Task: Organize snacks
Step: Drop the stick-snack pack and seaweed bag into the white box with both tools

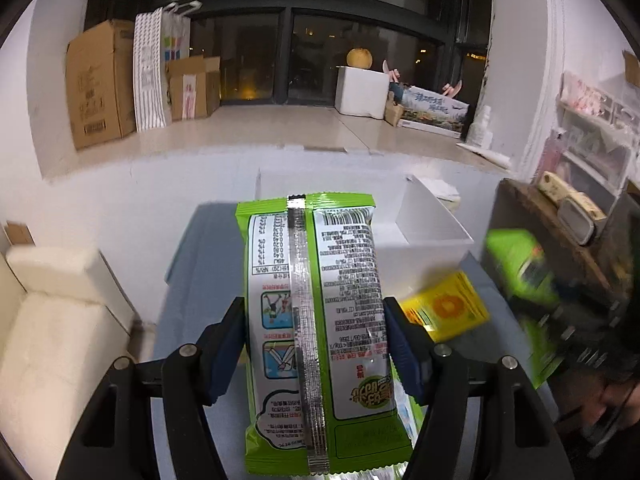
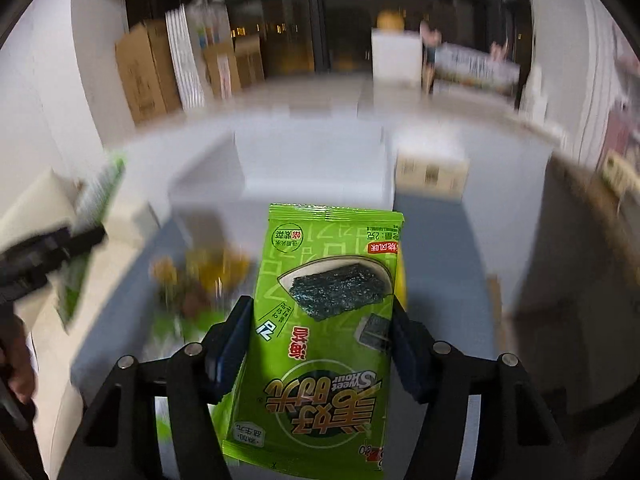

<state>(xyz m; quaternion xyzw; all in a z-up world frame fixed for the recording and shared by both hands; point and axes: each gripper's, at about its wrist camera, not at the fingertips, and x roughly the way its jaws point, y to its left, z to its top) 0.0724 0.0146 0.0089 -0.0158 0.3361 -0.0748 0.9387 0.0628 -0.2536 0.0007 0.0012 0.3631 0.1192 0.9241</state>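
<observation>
Left gripper (image 1: 314,344) clamps a green seaweed packet (image 1: 316,320), back side up, long axis toward 12 o'clock. White bin (image 1: 436,236) at 1 o'clock. Right gripper (image 2: 320,344) grips another seaweed pack (image 2: 324,320) likewise.

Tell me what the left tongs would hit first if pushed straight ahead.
Probably the white bin on the table just past the green packet the left tongs hold; depth is uncertain, though.
</observation>
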